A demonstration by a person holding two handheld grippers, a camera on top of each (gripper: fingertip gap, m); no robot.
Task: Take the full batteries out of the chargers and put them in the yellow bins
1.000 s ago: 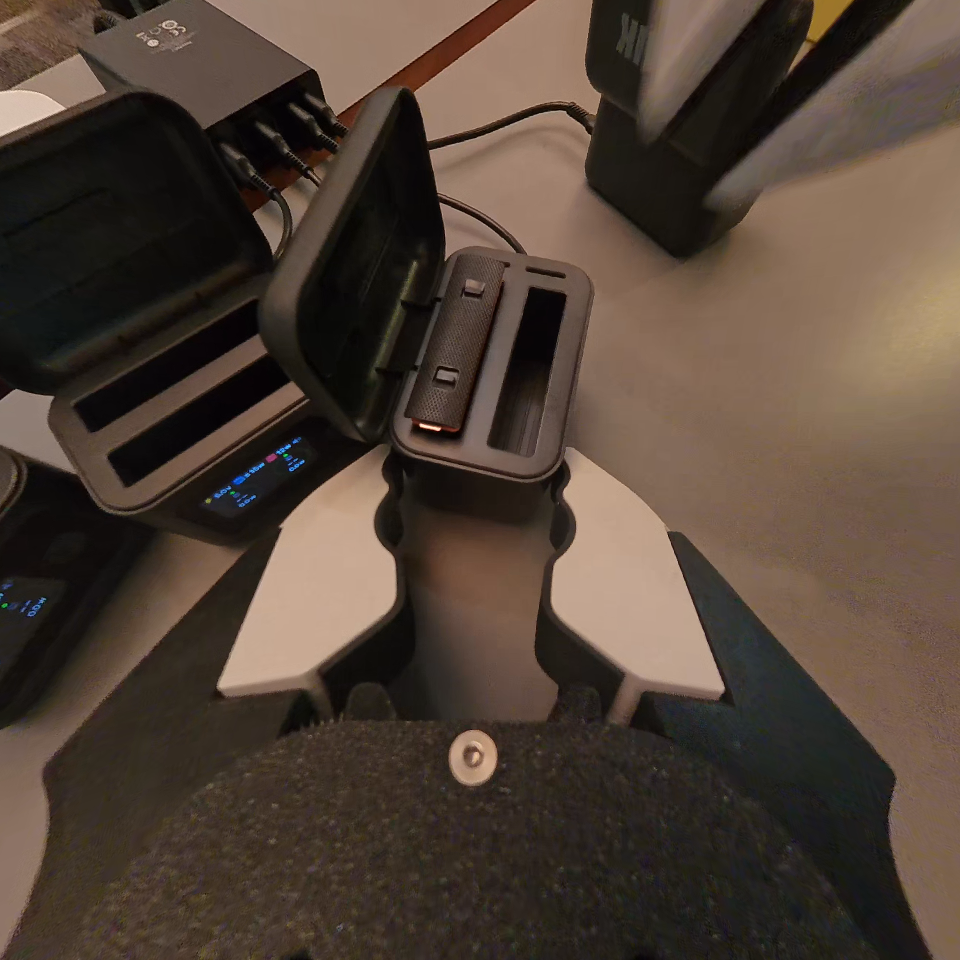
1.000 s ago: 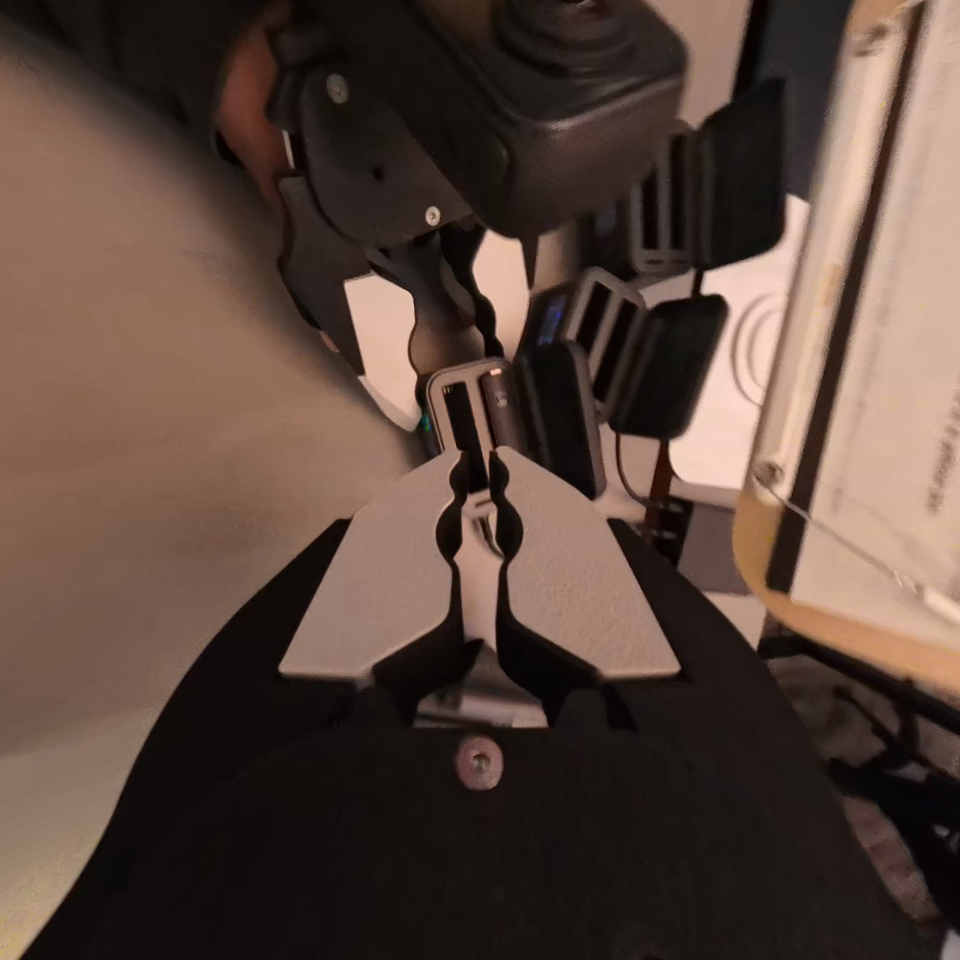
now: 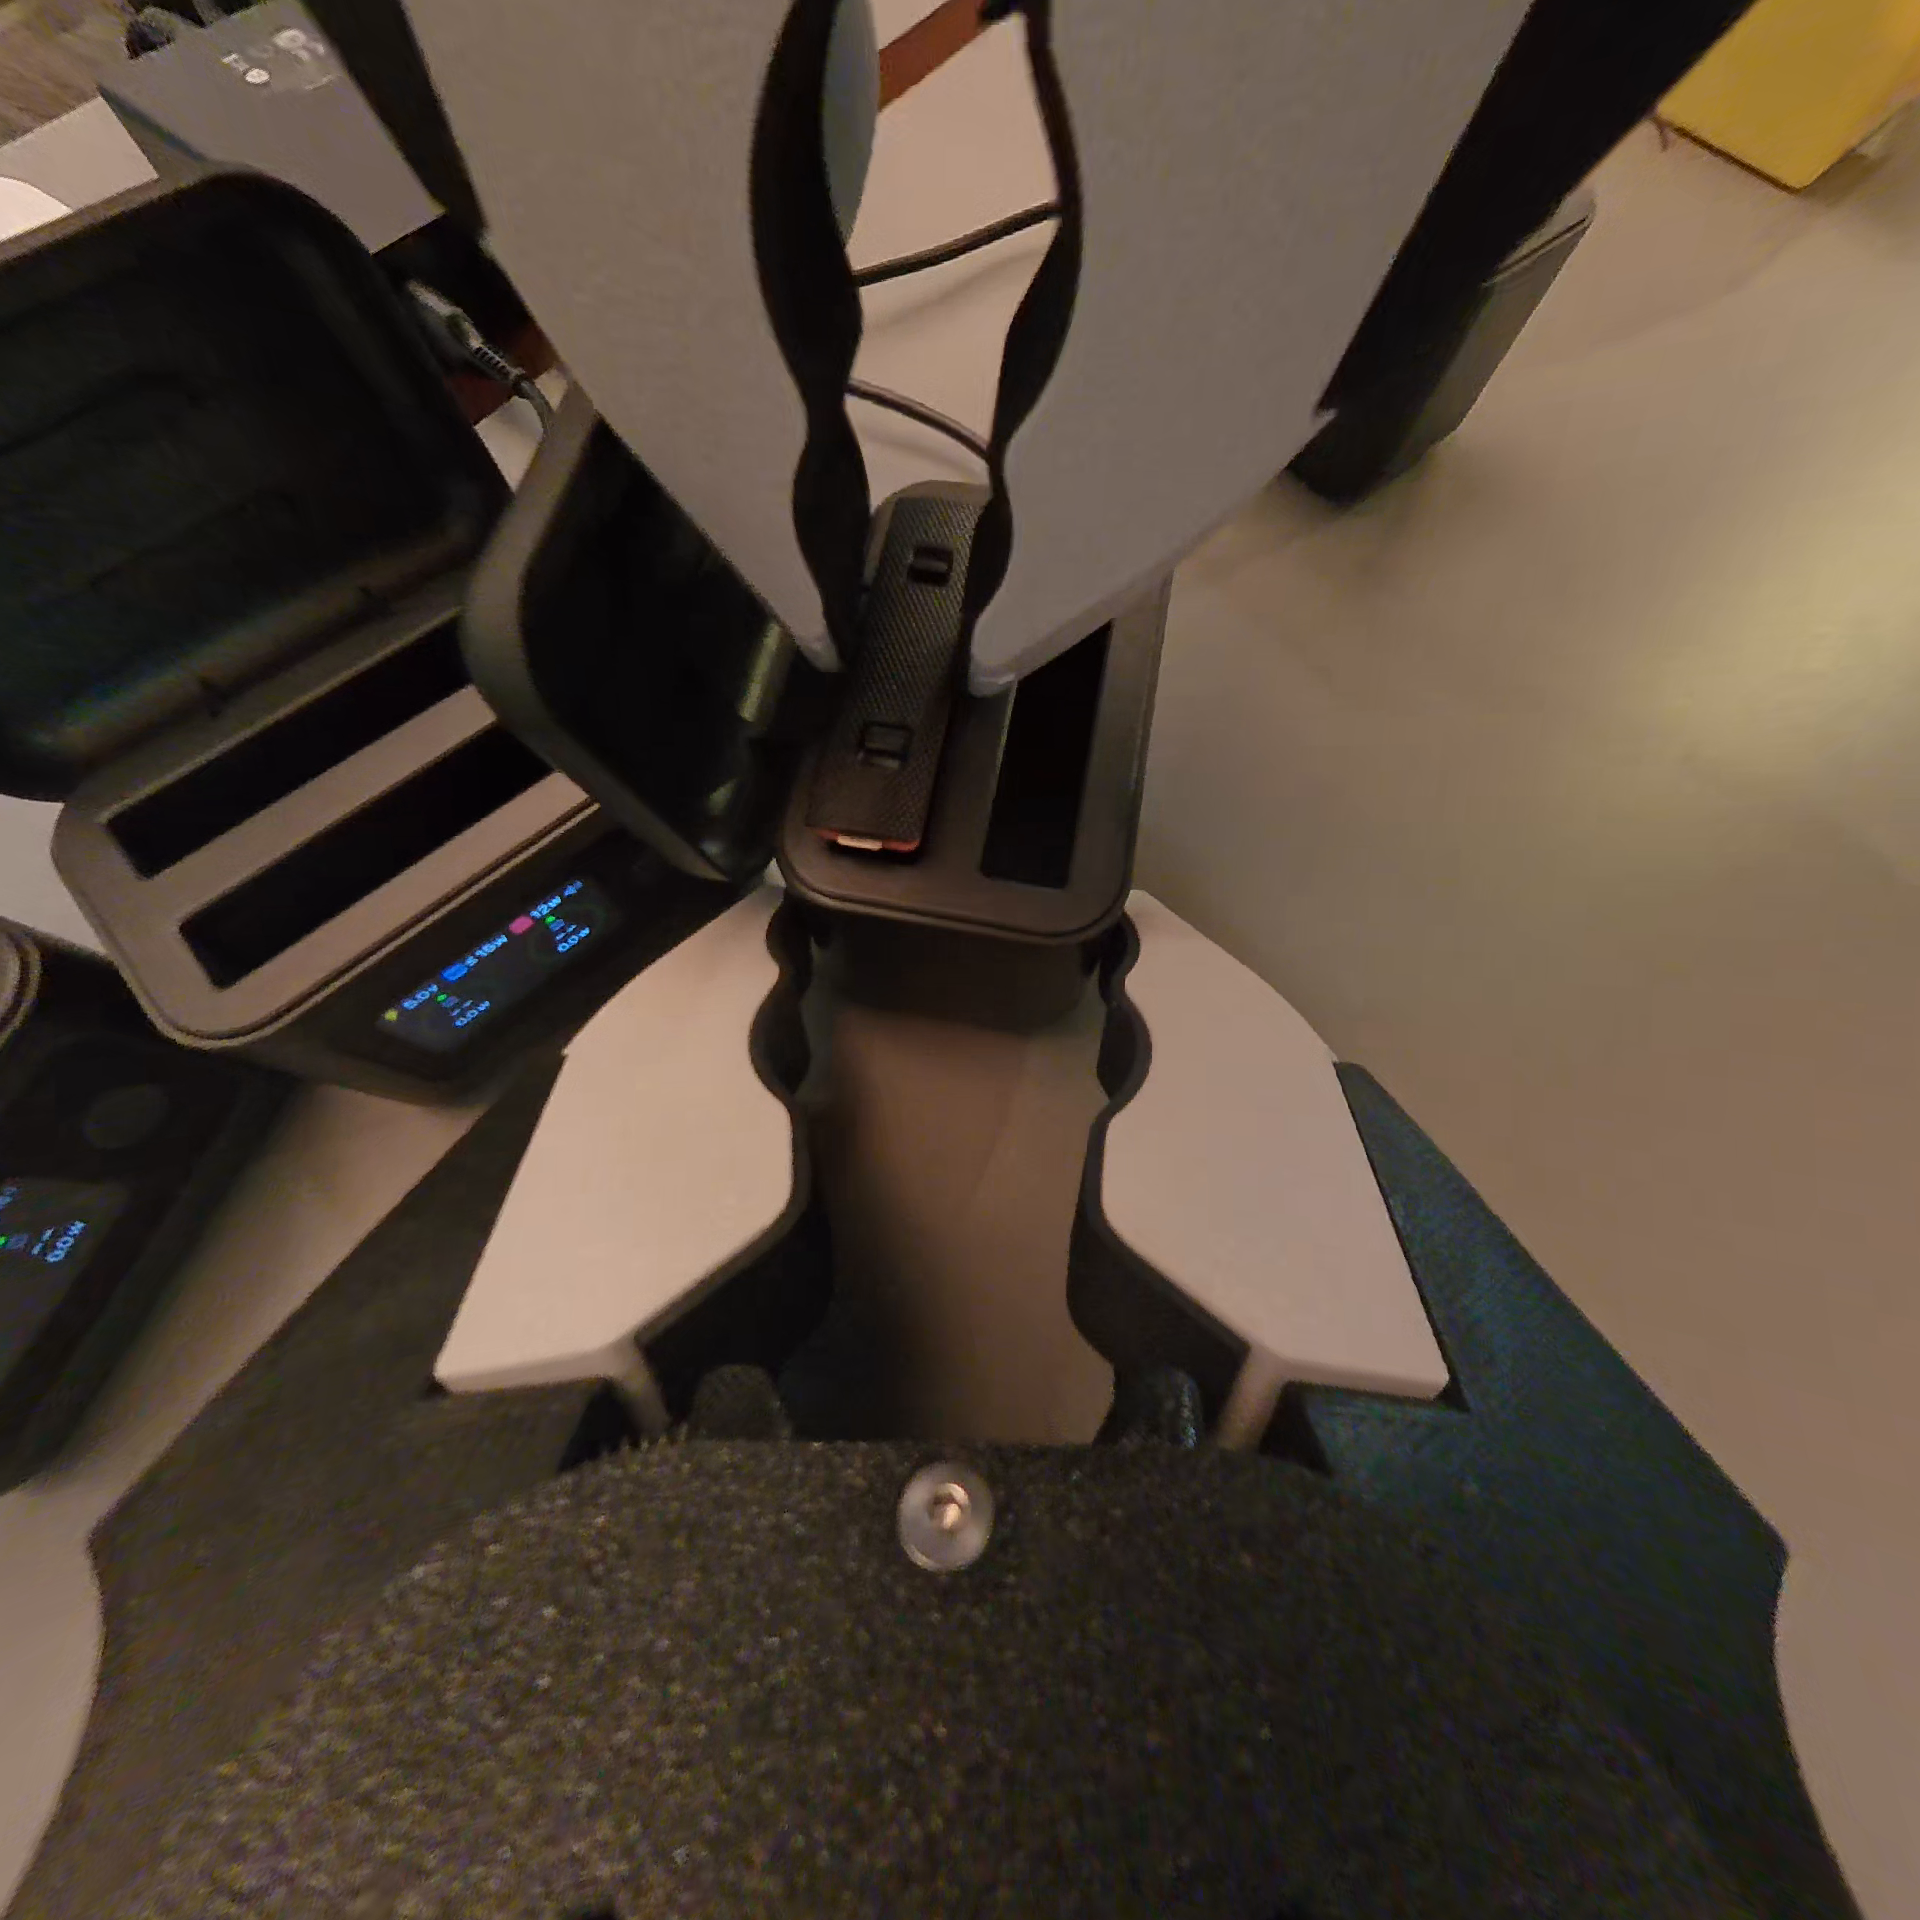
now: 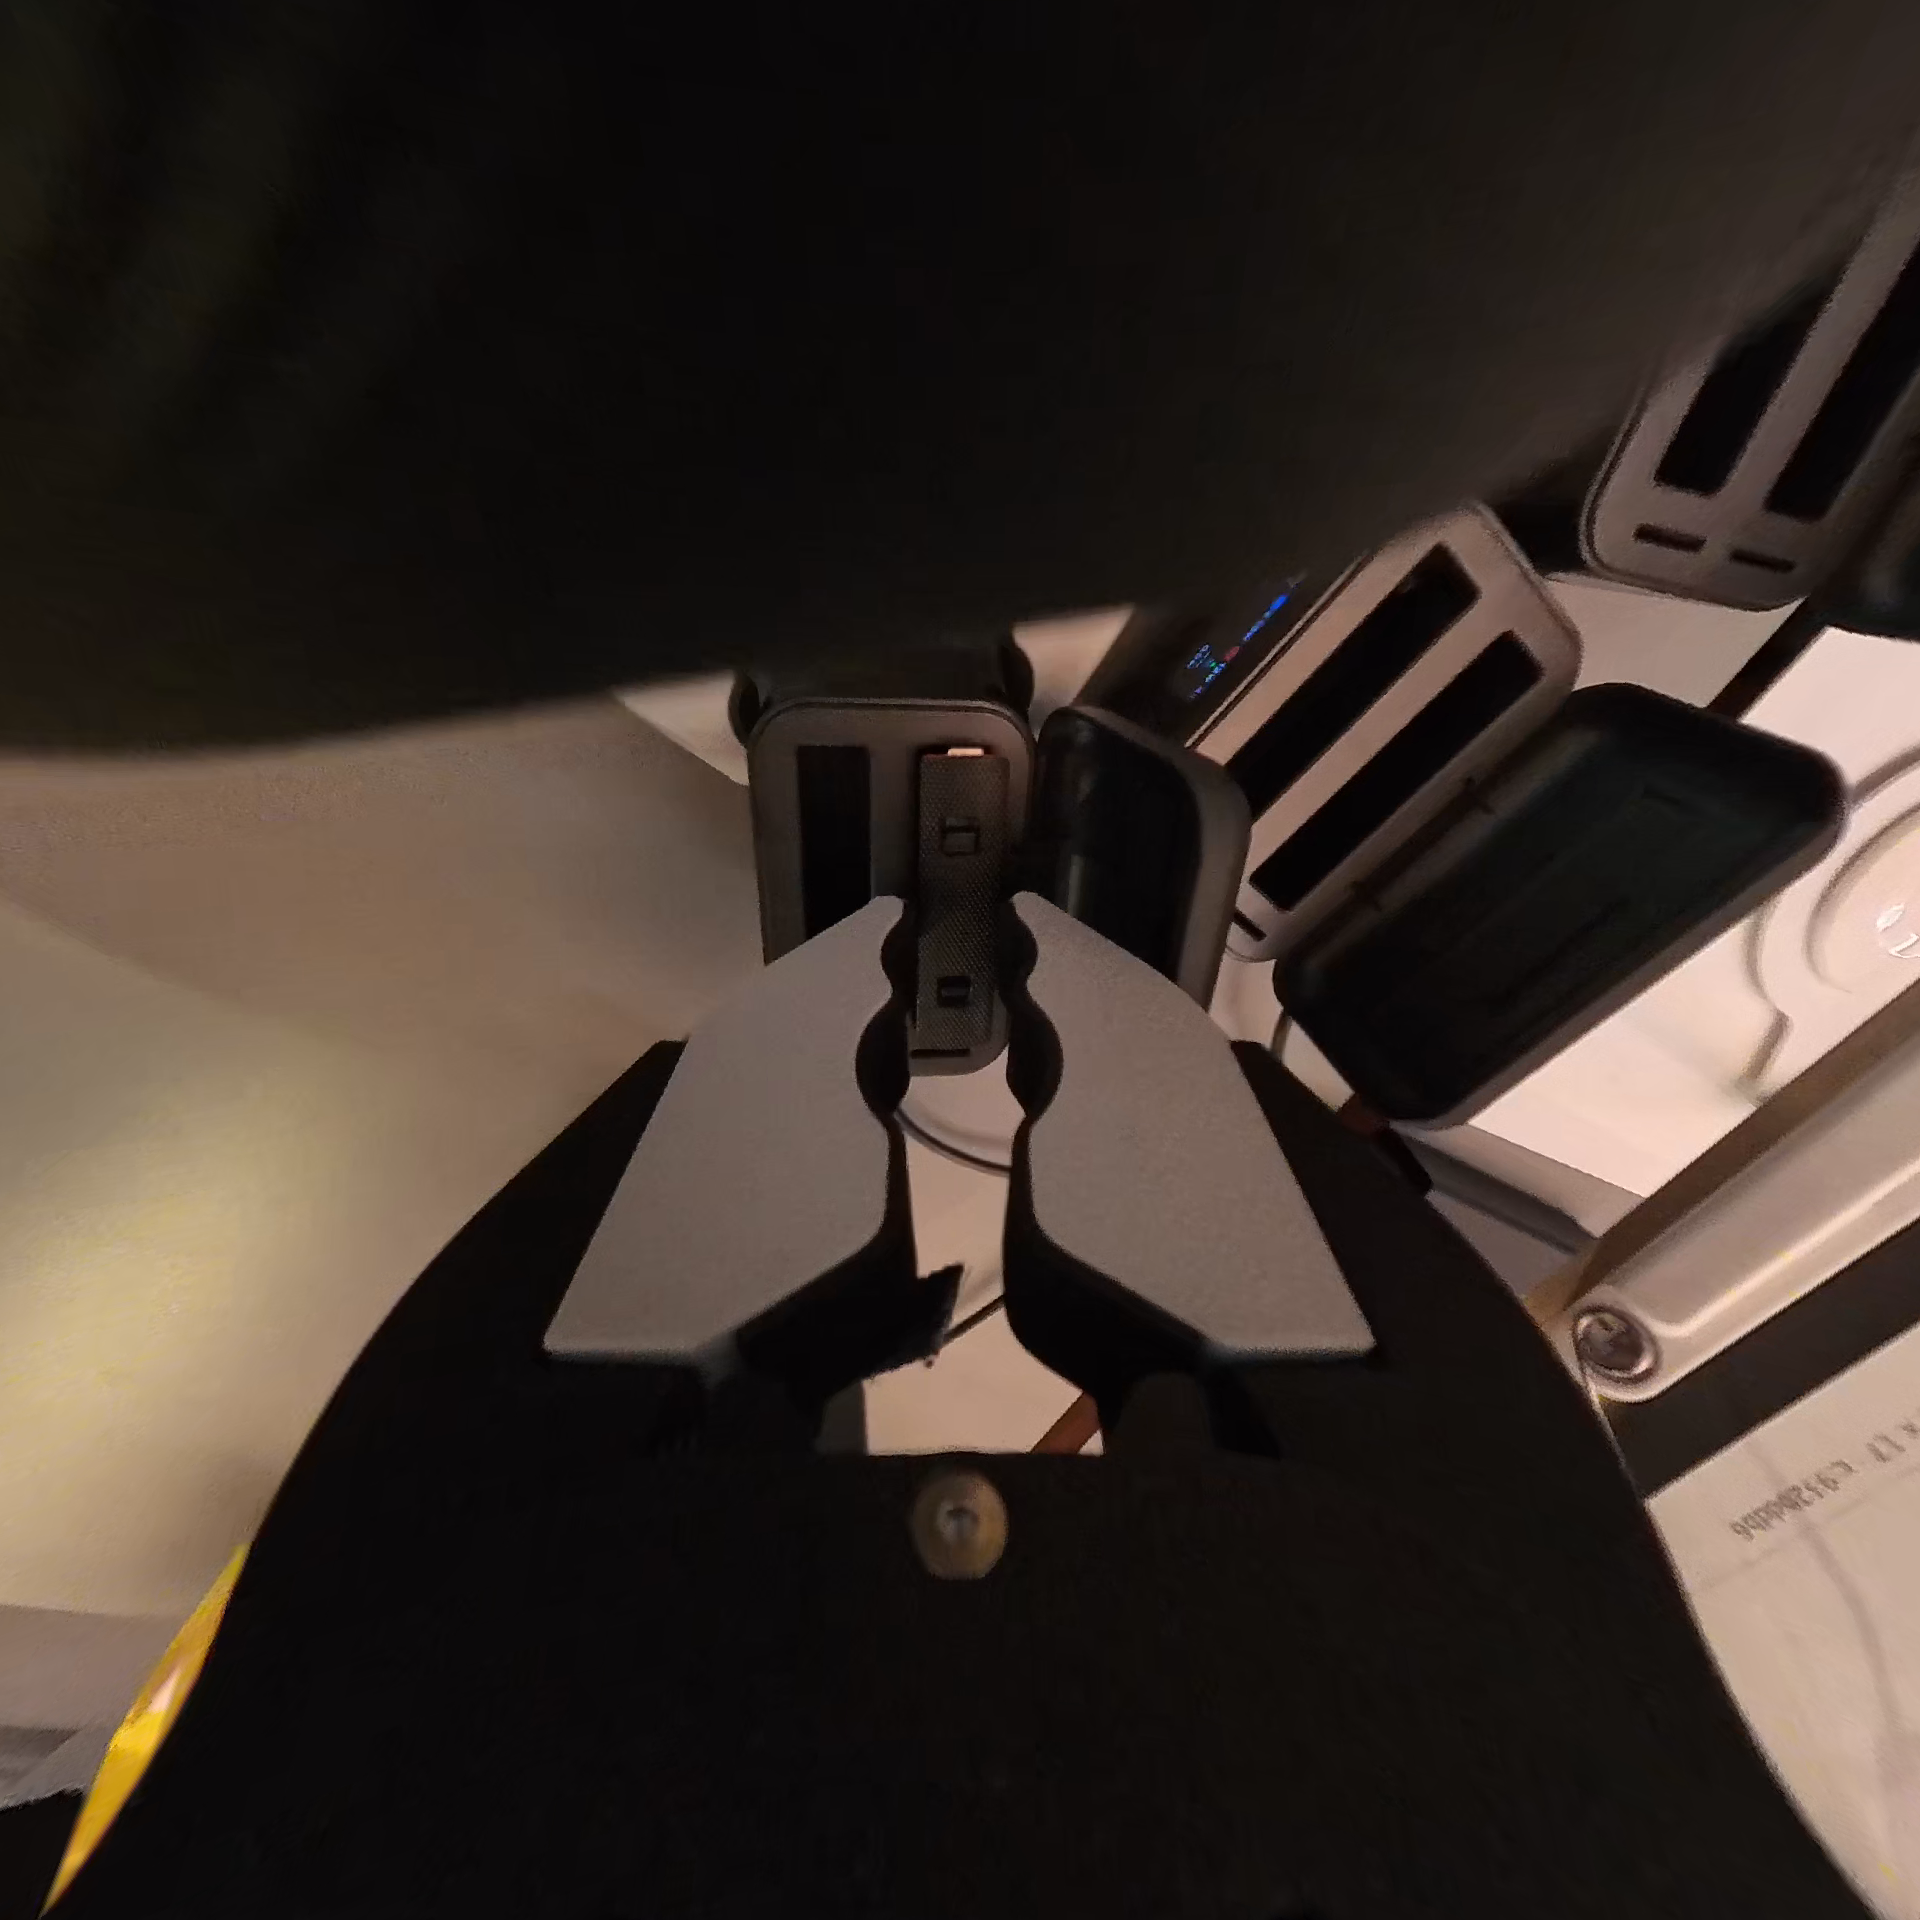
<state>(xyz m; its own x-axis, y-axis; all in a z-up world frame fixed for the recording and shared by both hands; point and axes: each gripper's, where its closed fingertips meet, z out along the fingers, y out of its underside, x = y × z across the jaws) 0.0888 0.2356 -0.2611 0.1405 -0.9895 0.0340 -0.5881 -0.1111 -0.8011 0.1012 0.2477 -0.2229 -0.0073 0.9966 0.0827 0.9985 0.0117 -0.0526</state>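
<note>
left gripper (image 3: 951, 940): clamped on the charger (image 3: 1127, 769) body, bracing it.
right gripper (image 4: 954, 920): fingers closed against the battery (image 4: 961, 831) sides; firm hold uncertain.
battery: seated in a slot between the right fingertips; neighbouring slot empty.
handling: looked rigid, light, textured; best pinched on long sides, pulled straight.
yellow bin (image 3: 1797, 83): well beyond.

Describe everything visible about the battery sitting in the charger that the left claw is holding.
The battery is a slim black bar with a fine knurled top face, two small rectangular latches along it and an orange-lit end. It stands in one slot of the open charger; the slot beside it is empty. The right claw straddles it, fingers at both long sides, contact unclear. The left claw grips the charger body below.
</note>
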